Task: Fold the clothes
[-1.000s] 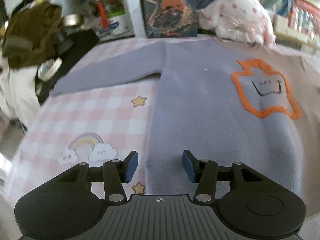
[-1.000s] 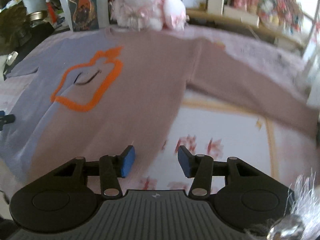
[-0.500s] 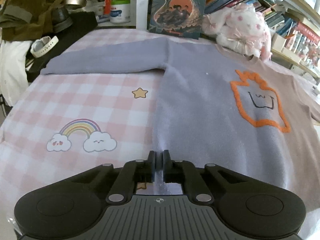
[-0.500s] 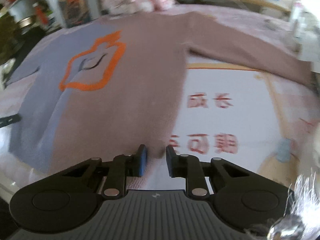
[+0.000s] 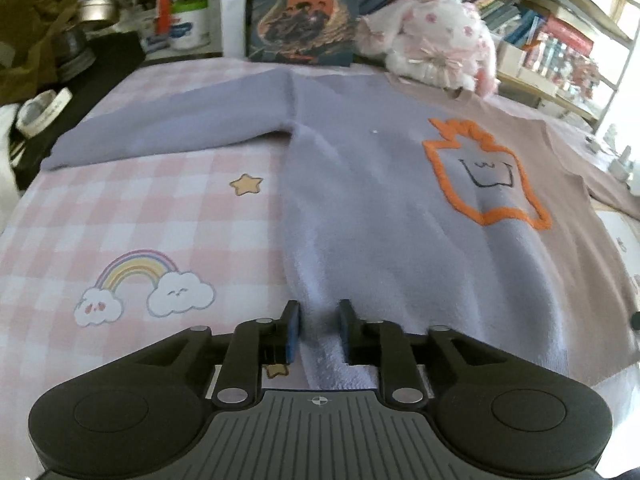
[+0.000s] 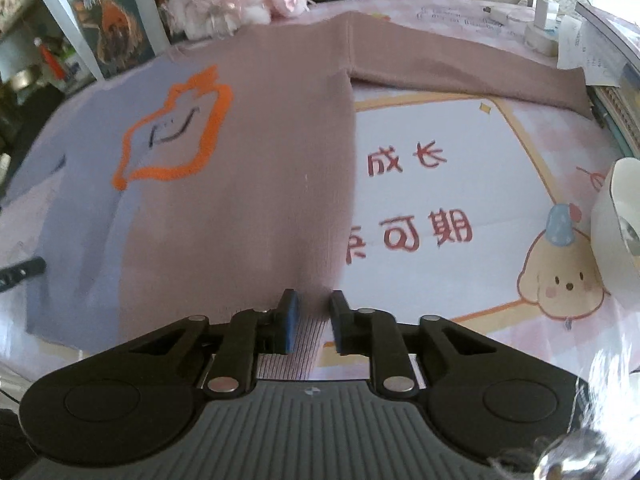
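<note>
A sweater [image 5: 380, 208], lilac on one half and dusty pink on the other [image 6: 240, 208], lies flat and face up on the bed cover, with an orange outlined figure [image 5: 480, 176] on its chest. Both sleeves are spread out to the sides. My left gripper [image 5: 319, 328] is shut on a bunched fold of the lilac bottom hem at the sweater's left corner. My right gripper [image 6: 312, 320] pinches the ribbed pink hem at the right corner; its jaws are opening slightly, with the fabric still pressed between the pads.
A pink-and-white plush toy [image 5: 436, 36] and an upright book [image 5: 304, 8] stand beyond the collar. Dark clothes and clutter [image 5: 36, 40] sit at the far left. A white bowl [image 6: 616, 232], a charger [image 6: 544, 20] and papers lie at the right edge.
Both grippers went from open above the hem to closed on it. The right one also slid along the hem toward the sweater's right corner and rolled.
</note>
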Action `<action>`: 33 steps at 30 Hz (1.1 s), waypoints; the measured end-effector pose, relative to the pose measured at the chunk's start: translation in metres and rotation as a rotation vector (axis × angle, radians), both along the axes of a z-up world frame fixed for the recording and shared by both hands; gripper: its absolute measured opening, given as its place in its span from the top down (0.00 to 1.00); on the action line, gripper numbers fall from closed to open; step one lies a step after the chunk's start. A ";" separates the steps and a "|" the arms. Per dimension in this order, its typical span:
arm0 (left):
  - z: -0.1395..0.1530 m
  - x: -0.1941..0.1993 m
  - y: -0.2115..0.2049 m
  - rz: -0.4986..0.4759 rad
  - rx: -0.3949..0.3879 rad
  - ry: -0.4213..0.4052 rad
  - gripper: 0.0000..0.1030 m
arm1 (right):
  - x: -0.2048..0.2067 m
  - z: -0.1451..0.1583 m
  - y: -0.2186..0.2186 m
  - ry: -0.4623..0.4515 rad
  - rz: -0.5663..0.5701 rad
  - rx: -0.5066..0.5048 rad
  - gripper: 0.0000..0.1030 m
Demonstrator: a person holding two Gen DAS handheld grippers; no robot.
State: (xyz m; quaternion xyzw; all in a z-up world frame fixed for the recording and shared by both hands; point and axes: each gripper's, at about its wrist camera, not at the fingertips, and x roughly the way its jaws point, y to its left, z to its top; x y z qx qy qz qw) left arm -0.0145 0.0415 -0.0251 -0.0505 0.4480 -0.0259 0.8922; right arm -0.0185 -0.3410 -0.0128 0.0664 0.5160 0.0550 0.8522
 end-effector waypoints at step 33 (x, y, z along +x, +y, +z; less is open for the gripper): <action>0.002 -0.019 0.008 -0.048 0.079 -0.054 0.95 | -0.018 -0.009 0.033 -0.075 0.143 -0.149 0.90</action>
